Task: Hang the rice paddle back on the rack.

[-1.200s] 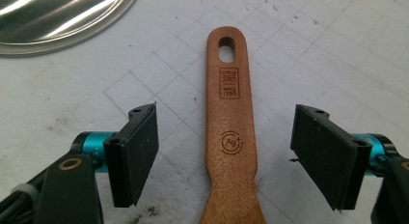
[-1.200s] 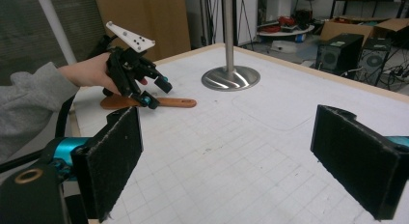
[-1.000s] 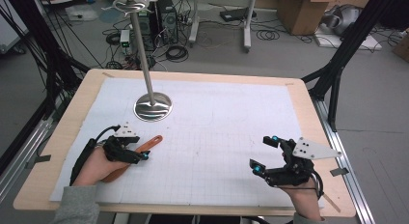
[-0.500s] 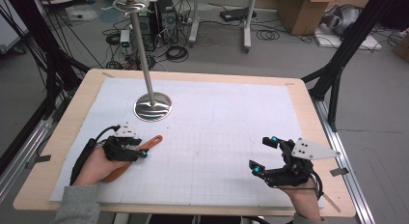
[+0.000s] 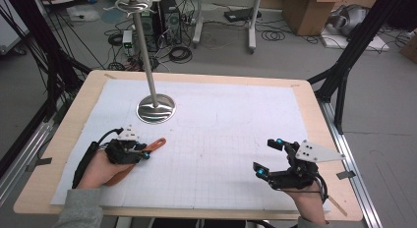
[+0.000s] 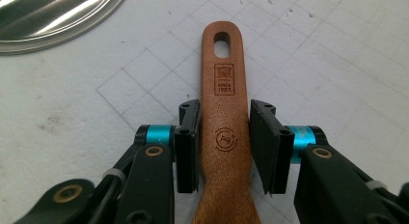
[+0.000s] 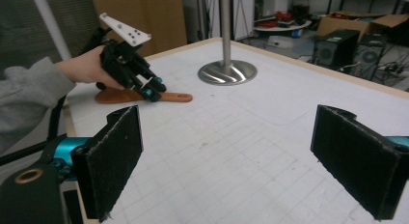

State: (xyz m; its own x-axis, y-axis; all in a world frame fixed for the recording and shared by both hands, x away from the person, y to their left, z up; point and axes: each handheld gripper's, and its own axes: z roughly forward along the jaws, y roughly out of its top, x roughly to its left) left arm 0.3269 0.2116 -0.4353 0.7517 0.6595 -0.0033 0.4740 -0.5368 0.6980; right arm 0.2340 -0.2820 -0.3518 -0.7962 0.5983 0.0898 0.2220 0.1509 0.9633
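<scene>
A wooden spatula [image 5: 147, 148] lies flat on the white grid mat [image 5: 221, 120] at the near left, its handle end with the hanging hole pointing toward the far right. My left gripper [image 5: 144, 154] is low over it. In the left gripper view the spatula's handle [image 6: 224, 89] runs up between the jaws, and my left gripper [image 6: 224, 113] is shut on it, both pads against its sides. My right gripper [image 5: 268, 156] hovers at the near right, open wide, with nothing between its pads [image 7: 115, 156]. The right gripper view looks across the mat at the spatula [image 7: 169, 96] and the left gripper [image 7: 152, 89].
A metal stand with a round base [image 5: 156, 108] and a tall pole [image 5: 144, 46] rises on the mat behind the left hand. The wooden table edge [image 5: 314, 115] frames the mat. Black frame struts, cables and boxes stand on the floor beyond.
</scene>
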